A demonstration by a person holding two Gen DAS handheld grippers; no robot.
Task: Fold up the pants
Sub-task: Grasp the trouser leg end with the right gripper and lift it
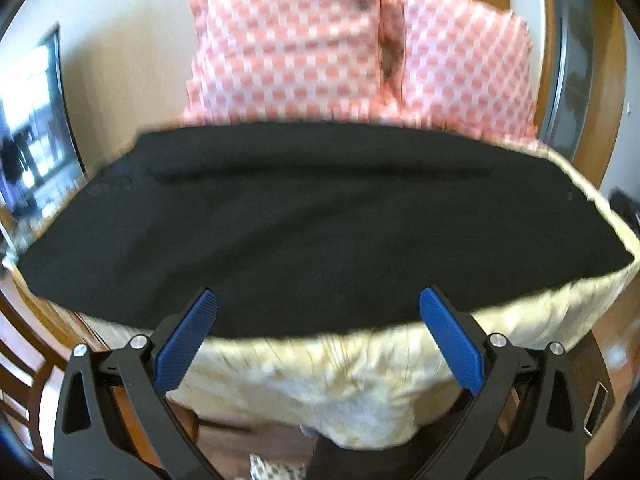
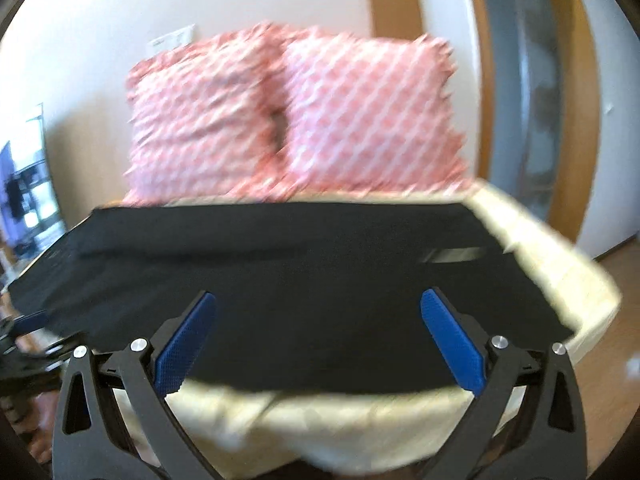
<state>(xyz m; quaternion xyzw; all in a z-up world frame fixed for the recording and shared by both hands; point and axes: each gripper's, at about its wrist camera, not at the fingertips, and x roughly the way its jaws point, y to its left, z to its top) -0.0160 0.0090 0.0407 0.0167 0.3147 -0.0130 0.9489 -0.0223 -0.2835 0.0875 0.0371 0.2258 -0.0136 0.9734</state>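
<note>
Black pants [image 1: 304, 232] lie spread flat and wide across a bed with a pale yellow cover [image 1: 344, 384]. In the left wrist view my left gripper [image 1: 318, 300] is open, its blue pads [image 1: 186, 340] hovering over the near edge of the cloth, nothing between them. The right wrist view shows the same pants [image 2: 280, 280] from further right, with a long crease running across them. My right gripper [image 2: 318, 300] is open too, over the near hem, holding nothing. Both views are blurred by motion.
Two pink-and-white checked pillows [image 1: 352, 48] [image 2: 288, 116] stand against the wall behind the pants. A door and wooden frame [image 2: 536, 92] are at the right, a window [image 1: 36, 136] at the left. Wooden floor [image 2: 624, 320] shows beside the bed.
</note>
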